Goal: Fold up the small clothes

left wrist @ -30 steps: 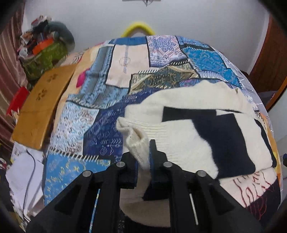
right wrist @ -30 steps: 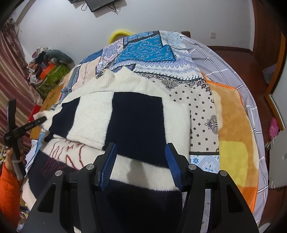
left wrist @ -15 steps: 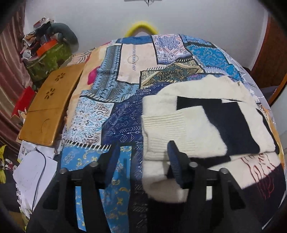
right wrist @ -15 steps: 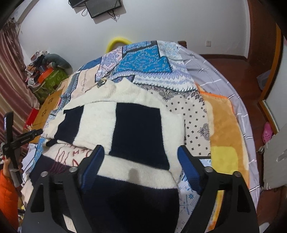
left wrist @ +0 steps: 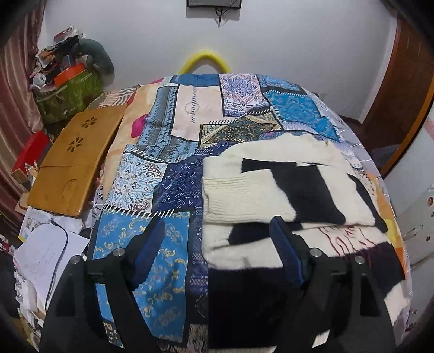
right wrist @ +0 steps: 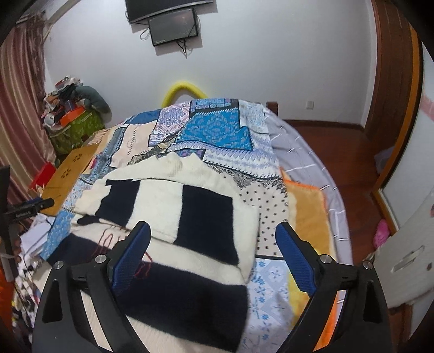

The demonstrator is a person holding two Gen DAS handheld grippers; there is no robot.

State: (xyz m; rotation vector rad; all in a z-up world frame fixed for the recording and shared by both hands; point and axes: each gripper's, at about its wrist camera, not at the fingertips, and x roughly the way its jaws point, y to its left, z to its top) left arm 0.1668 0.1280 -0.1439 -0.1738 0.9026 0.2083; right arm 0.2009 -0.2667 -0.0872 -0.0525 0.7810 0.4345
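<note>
Left gripper: jaws wide apart, holding nothing. Right gripper: jaws wide apart, holding nothing. Sweater: cream-and-navy, partly folded on patchwork bedspread, sleeve laid across, at 3 o'clock in left view.

We're in a bedroom at home: a bed under a blue patchwork cover fills the view, with a cream-and-navy sweater lying on it. Against the white wall hangs a dark screen, cables dangling. To the left, striped curtains and a cluttered heap of household bits on a green bag. Wooden floor and wooden door frame on the right, a wooden lap tray beside the bed.
</note>
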